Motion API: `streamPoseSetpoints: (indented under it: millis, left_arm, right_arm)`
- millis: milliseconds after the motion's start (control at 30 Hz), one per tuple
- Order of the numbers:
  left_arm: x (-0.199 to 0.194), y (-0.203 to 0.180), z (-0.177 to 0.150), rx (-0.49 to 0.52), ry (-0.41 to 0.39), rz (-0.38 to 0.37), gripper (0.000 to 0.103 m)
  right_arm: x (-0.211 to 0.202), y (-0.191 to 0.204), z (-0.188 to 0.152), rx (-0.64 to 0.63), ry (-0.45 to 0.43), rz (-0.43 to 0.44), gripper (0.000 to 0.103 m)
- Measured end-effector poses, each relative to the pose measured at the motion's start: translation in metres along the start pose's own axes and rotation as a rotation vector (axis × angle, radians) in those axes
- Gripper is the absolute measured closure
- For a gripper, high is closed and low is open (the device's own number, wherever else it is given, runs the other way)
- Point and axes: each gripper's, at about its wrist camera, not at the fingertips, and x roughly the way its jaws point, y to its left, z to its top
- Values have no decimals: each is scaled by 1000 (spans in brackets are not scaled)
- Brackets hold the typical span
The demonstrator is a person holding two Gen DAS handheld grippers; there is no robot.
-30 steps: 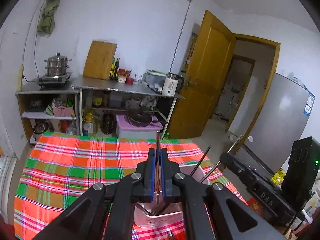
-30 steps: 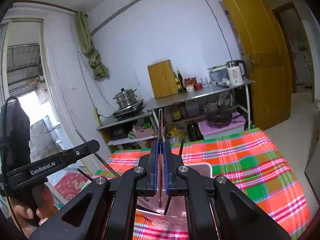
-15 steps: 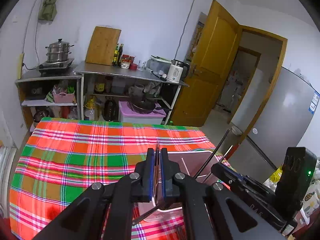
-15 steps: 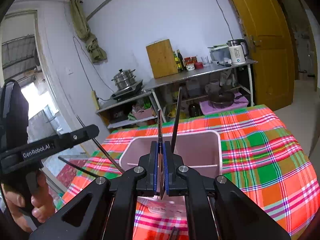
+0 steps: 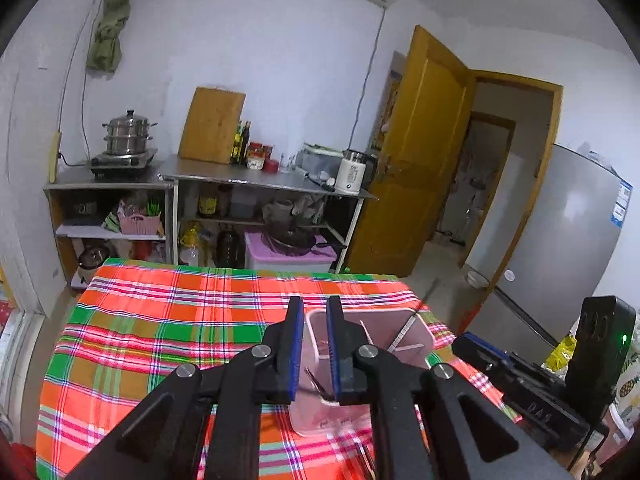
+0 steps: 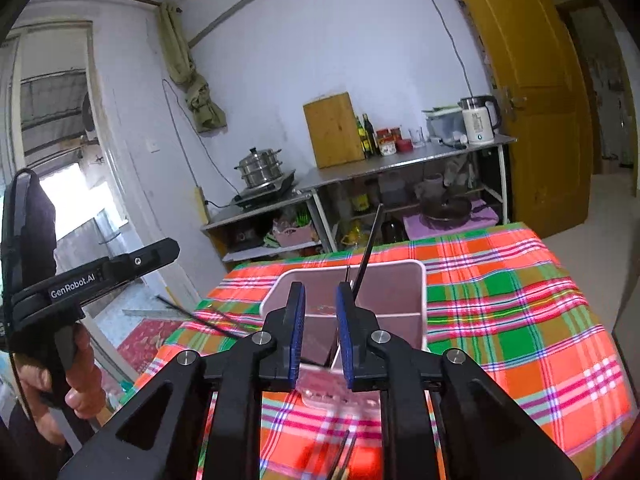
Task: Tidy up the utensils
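A pink plastic utensil holder (image 5: 416, 322) (image 6: 404, 276) stands on the plaid tablecloth. My left gripper (image 5: 311, 312) is open and empty just above the holder's near-left compartment, where a thin metal utensil (image 5: 316, 380) lies. My right gripper (image 6: 320, 298) is open and empty above the holder. A dark chopstick (image 6: 368, 248) leans up out of the holder just beyond the right finger. More chopsticks (image 6: 340, 460) lie on the cloth in front of the holder. The other gripper (image 6: 100, 276) shows at the left of the right wrist view.
The table is covered by a red, green and orange plaid cloth (image 5: 160, 320). Behind it stand metal shelves with a steamer pot (image 5: 126, 136), a cutting board (image 5: 212, 124) and a kettle (image 5: 352, 172). A yellow door (image 5: 416, 152) and a fridge (image 5: 568, 240) are to the right.
Both grippers opened and let go of the thin utensils they held; the utensils now sit in the pink holder. Both grippers moved lower and closer to the holder.
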Motion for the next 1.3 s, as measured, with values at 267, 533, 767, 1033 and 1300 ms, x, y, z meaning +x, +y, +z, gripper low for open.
streamPoseSetpoints:
  millis: [267, 533, 767, 1033, 1300]
  left_arm:
    - [-41, -21, -53, 25, 18, -34, 92]
    - [-58, -37, -118, 39, 87, -53, 92]
    - [-63, -44, -165, 47, 154, -58, 92]
    - [-47, -46, -191, 17, 245, -77, 92]
    - [-15, -51, -202, -10, 333, -81, 92]
  right_arm:
    - [-51, -3, -30, -17, 1, -9, 87]
    - [-87, -21, -72, 16, 39, -43, 87]
    - [-101, -31, -104, 20, 88, -72, 87]
    - [-99, -44, -128, 49, 144, -86, 87]
    - [-85, -44, -137, 39, 198, -88, 87]
